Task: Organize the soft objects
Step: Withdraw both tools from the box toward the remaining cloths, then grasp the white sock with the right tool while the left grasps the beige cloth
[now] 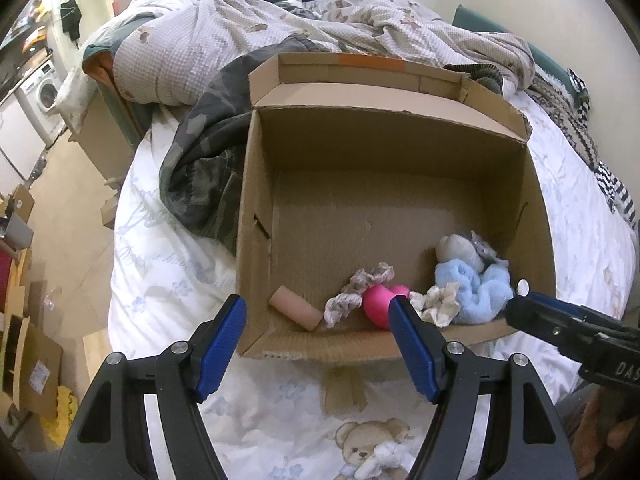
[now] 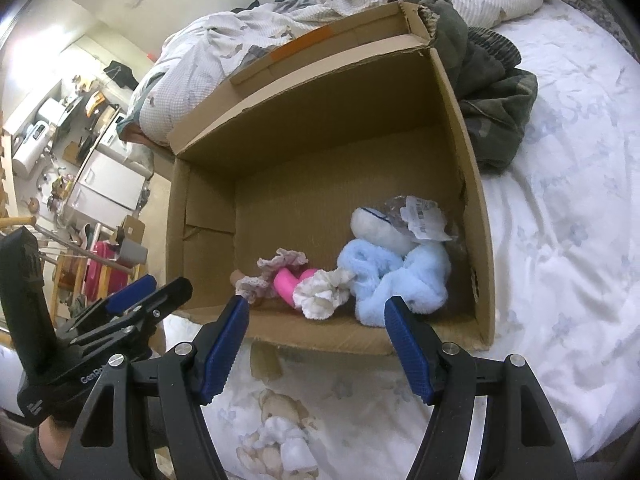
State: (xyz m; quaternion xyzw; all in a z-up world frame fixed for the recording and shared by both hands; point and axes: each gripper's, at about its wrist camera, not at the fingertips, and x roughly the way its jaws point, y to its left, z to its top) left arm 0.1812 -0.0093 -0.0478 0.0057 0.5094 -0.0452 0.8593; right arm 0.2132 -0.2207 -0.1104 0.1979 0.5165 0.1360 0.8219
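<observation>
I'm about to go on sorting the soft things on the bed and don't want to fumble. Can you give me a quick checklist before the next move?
1. Left tongs open and empty: ok.
2. Right tongs open and empty: ok.
3. Cardboard box open at the top, flaps out of the way: ok.
4. Blue fluffy item, pink item and frilly scrunchies lie inside the box: ok.
5. Free floor space left in the box: ok.
6. More soft things waiting outside the box: cannot tell.

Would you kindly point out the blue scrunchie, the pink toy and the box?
blue scrunchie (image 2: 400, 280): right wrist view, on its fluffy middle.
pink toy (image 1: 378, 300): left wrist view, on its rounded body.
box (image 1: 360, 148): left wrist view, on the far inner wall.
</observation>
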